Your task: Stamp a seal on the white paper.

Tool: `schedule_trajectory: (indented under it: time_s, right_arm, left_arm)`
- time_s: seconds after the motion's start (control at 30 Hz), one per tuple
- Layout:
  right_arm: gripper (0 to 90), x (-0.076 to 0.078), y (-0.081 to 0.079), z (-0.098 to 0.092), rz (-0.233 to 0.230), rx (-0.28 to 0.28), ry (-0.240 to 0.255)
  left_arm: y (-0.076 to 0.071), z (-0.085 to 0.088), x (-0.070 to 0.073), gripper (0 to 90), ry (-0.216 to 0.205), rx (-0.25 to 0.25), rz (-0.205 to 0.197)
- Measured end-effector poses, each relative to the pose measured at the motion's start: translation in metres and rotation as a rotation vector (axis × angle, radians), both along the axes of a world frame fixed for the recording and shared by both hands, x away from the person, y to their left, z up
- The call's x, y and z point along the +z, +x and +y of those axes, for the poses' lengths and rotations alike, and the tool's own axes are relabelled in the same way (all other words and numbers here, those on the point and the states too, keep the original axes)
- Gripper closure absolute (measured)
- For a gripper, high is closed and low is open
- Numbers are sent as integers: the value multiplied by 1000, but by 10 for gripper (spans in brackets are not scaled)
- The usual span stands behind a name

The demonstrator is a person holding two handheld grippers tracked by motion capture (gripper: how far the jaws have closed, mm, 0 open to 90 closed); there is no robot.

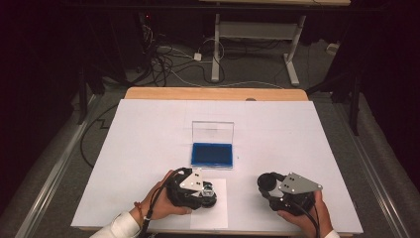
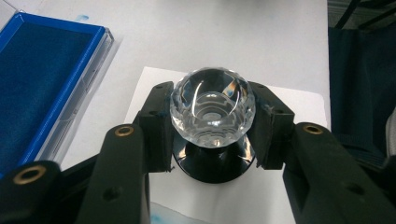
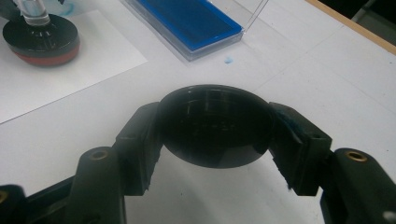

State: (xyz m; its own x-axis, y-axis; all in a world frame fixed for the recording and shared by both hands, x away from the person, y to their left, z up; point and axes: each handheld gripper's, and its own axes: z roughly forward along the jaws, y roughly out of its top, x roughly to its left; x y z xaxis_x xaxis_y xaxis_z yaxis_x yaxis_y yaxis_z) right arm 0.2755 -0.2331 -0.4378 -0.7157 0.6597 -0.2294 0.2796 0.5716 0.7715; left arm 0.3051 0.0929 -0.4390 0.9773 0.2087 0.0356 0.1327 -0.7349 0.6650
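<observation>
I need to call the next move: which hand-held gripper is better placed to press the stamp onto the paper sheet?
Left. The left hand-held gripper already clamps the stamp's clear faceted knob over the paper sheet. The right hand-held gripper holds a black cap off the sheet.

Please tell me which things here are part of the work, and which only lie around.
In use:
stamp in left claw
black cap in right claw
ink pad
paper sheet

Lying about:
cables on floor
far desk frame

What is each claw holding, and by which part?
Left claw: stamp, gripped by its clear faceted knob, base on the paper sheet. Right claw: black round cap, gripped at opposite sides of its rim.
</observation>
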Motion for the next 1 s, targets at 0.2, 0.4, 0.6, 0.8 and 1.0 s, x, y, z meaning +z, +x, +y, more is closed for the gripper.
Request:
schedule_trajectory:
  time_s: [0.2,0.4,0.6,0.8,1.0]
  right_arm:
    - [386,0,0,1,4,3,-3]
    - [386,-1,0,1,4,5,-5]
    - [386,-1,0,1,4,6,-6]
    - [386,-1,0,2,3,9,-10]
    - [386,-1,0,3,8,7,-11]
  left_arm:
    - [0,-1,-2,545,7,3,-7]
    - [-1,-1,-3,545,7,2,-6]
    - [-2,2,-5,545,-1,3,2]
    - [-2,2,-6,545,-5,6,8]
    - [-1,1,-6,545,-1,11,25]
